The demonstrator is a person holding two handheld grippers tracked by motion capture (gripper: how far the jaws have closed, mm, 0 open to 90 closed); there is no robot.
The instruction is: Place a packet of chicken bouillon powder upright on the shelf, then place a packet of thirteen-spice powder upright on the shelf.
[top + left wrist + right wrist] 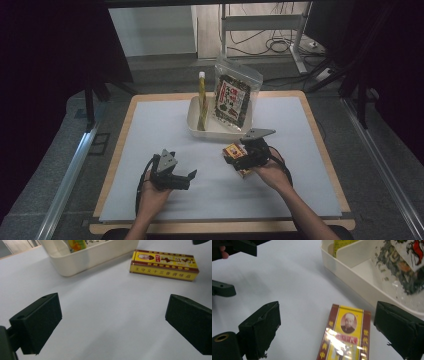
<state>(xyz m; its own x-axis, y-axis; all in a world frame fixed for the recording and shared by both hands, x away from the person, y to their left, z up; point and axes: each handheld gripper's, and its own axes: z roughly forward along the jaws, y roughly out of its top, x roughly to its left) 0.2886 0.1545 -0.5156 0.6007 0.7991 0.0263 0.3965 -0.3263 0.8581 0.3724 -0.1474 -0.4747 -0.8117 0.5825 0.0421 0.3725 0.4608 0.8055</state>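
A yellow and dark-red flat box (232, 150) (163, 265) (344, 337) with a portrait on it lies flat on the white mat, just in front of the tray. My right gripper (243, 159) (328, 313) hovers over it, open, with one jaw on each side of the box and neither touching it. My left gripper (186, 179) (112, 315) is open over bare mat at front left, pointing toward the box, with nothing between its jaws. The right gripper view has it (227, 267) at top left.
A cream tray (196, 125) (95, 257) (352, 275) stands at the mat's far middle. A yellow tube (202, 100) and a clear seaweed bag (232, 97) (404, 267) stand upright in it. A wooden table edge (115, 150) frames the mat.
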